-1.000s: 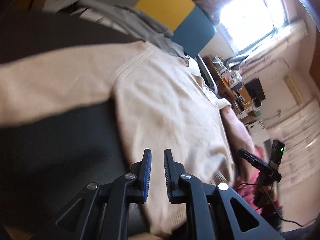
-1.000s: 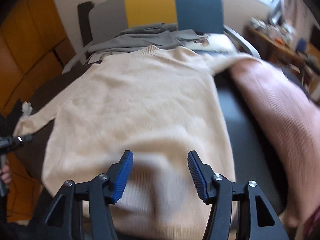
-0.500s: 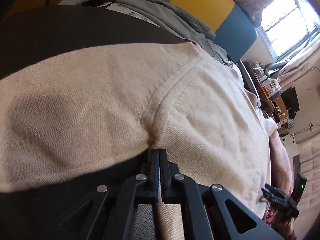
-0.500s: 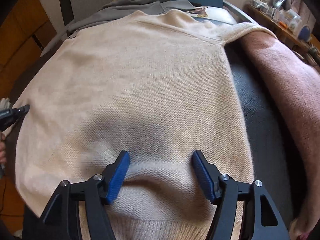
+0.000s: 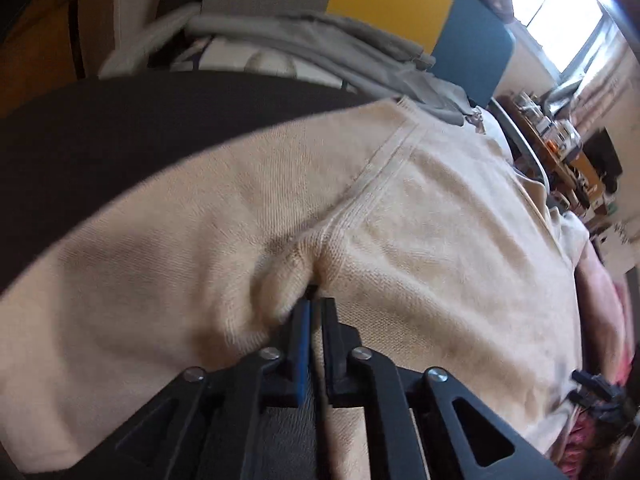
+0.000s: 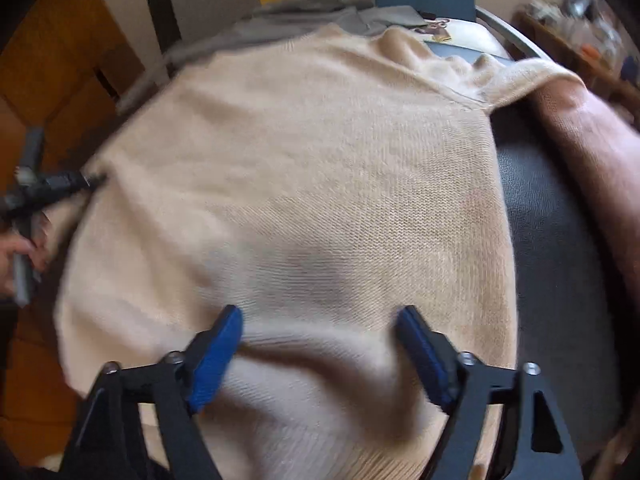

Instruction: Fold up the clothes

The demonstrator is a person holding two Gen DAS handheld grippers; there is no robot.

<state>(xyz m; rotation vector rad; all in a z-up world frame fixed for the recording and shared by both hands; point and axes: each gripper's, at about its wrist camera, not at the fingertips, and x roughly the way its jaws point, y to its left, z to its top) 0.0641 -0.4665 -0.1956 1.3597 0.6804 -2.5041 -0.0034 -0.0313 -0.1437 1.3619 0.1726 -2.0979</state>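
The cream knitted sweater (image 6: 312, 168) lies spread flat on the dark padded surface (image 6: 552, 216). The left gripper (image 5: 314, 304) has now pinched the underarm seam, bunching it; the right gripper (image 6: 320, 336) hovers spread over the hem, probably for a sleeve fold.

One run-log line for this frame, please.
phase: sleeve grasp | left gripper: shut on cream sweater at armpit seam | right gripper: open over hem | surface: dark cushion
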